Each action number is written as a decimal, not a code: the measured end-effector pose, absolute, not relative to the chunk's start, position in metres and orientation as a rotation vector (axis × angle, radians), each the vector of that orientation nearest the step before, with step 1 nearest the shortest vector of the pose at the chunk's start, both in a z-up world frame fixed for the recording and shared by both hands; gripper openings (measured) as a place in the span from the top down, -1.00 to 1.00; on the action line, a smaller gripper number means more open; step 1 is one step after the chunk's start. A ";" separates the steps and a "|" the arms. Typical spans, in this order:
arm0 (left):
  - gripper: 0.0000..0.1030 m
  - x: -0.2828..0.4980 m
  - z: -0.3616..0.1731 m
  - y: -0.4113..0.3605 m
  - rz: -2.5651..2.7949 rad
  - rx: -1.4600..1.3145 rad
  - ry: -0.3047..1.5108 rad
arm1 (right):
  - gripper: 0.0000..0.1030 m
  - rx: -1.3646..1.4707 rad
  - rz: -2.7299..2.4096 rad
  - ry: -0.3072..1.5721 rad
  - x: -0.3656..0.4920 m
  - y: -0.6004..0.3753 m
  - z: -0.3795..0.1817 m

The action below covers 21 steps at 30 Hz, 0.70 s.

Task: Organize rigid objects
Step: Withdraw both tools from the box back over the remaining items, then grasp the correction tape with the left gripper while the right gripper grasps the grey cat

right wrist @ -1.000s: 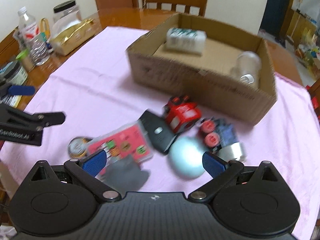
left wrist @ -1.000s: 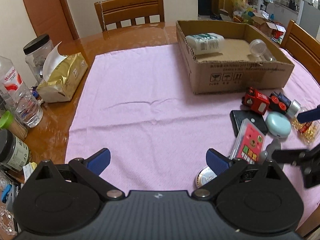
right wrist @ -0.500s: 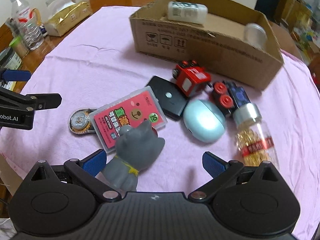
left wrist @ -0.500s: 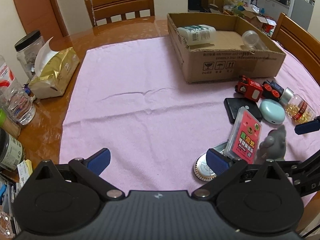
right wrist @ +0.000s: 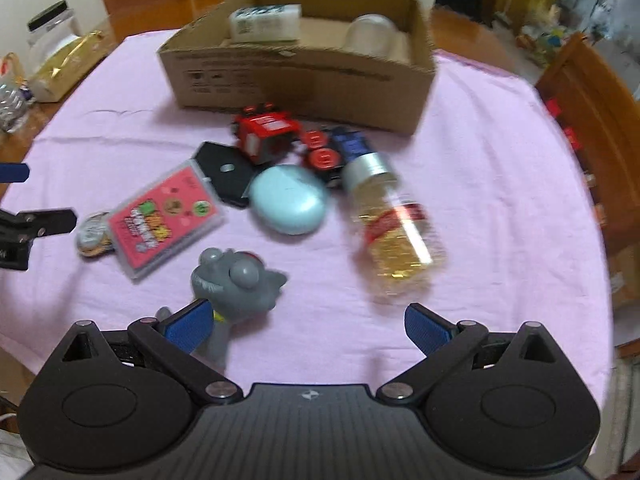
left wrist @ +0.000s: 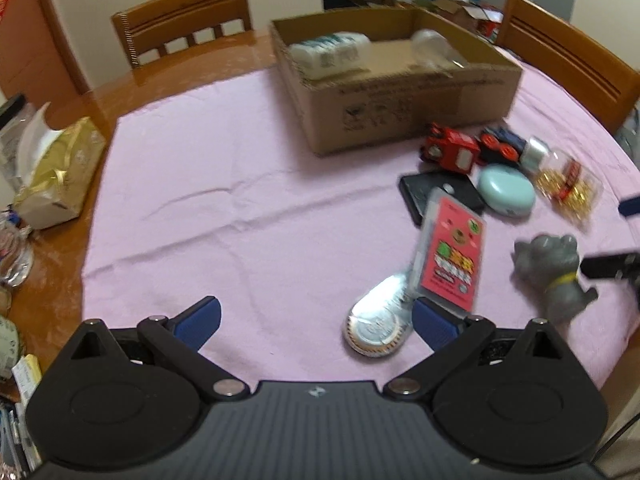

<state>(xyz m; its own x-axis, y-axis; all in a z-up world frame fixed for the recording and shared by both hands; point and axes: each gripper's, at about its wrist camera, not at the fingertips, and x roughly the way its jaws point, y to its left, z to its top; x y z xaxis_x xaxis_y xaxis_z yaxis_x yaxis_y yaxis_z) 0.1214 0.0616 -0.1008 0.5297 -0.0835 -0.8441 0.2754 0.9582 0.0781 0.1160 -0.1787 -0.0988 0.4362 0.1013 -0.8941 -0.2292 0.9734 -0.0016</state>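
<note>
A: Biggest first: cardboard box [right wrist: 304, 76] at the far side of the table [left wrist: 224, 208], pink cloth on it. Rigid corrugated walls; white bottle [right wrist: 266, 22] & clear jar [right wrist: 372, 36] inside.

B: Loose stuff?

A: In front of the box. Clear plastic bottle [right wrist: 394, 232] w/ gold contents, lying down, prob rolls. Pink flat case [right wrist: 166, 220], hard, thin edges. Grey cat figure [right wrist: 236, 280], looks like smooth rubbery vinyl, light; take it across the body.

B: Tools?

A: Right tool [right wrist: 308, 322] wide open, cat beside its left finger, not gripped. Left tool [left wrist: 316, 316] open too, holding nothing.
</note>
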 end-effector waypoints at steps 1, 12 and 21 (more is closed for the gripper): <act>-0.97 0.121 -0.104 0.060 -0.230 0.219 0.999 | -1.00 -0.110 0.226 1.096 0.114 -0.181 -0.096; -0.99 0.134 -0.136 0.071 -0.179 0.183 1.060 | -1.00 -0.130 0.420 1.098 0.109 -0.150 -0.099; -0.98 0.169 -0.136 0.096 -0.038 0.095 1.058 | -1.00 -0.164 0.442 1.113 0.115 -0.147 -0.103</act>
